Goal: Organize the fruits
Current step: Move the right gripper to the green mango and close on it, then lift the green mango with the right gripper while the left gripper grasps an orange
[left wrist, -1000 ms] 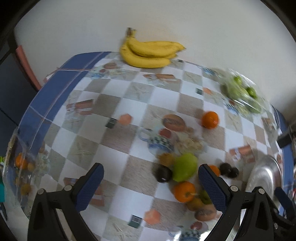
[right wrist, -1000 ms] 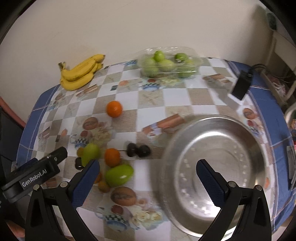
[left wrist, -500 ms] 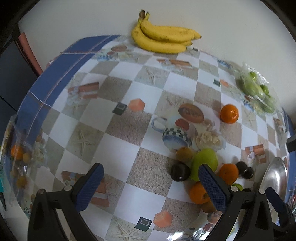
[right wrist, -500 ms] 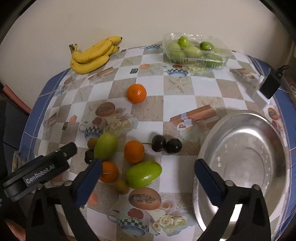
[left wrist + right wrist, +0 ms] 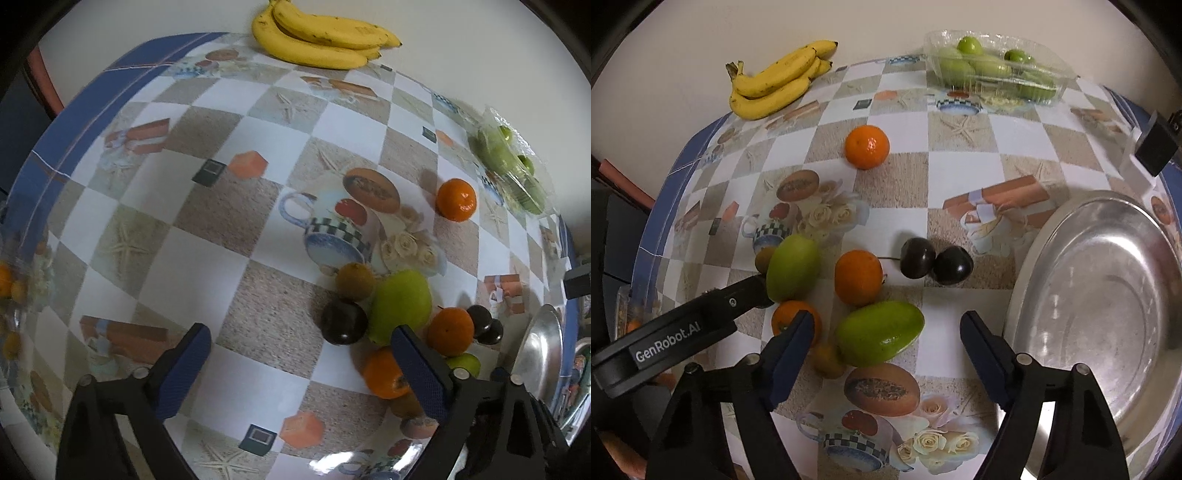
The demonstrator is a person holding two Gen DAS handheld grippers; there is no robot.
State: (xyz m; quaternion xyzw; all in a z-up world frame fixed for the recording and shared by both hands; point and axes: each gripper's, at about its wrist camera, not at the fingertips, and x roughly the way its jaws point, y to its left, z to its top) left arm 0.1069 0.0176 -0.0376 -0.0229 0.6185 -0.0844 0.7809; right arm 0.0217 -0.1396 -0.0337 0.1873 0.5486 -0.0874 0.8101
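The loose fruits (image 5: 857, 291) lie in a cluster on the bench (image 5: 960, 155) just beside the empty tray (image 5: 1108, 295), probably their goal, so the right gripper (image 5: 886, 339) hovers over a green mango (image 5: 881, 332) and the left gripper (image 5: 299, 358) is near a plum (image 5: 343, 321), both jaws released and empty.

yellow bananas (image 5: 777, 82), orange tangerine (image 5: 867, 146), silver tray (image 5: 1108, 310) (blue-edged checkered tablecloth (image 5: 960, 177) beneath).

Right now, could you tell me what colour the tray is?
Silver, bare metal tray; clearest in the right wrist view.
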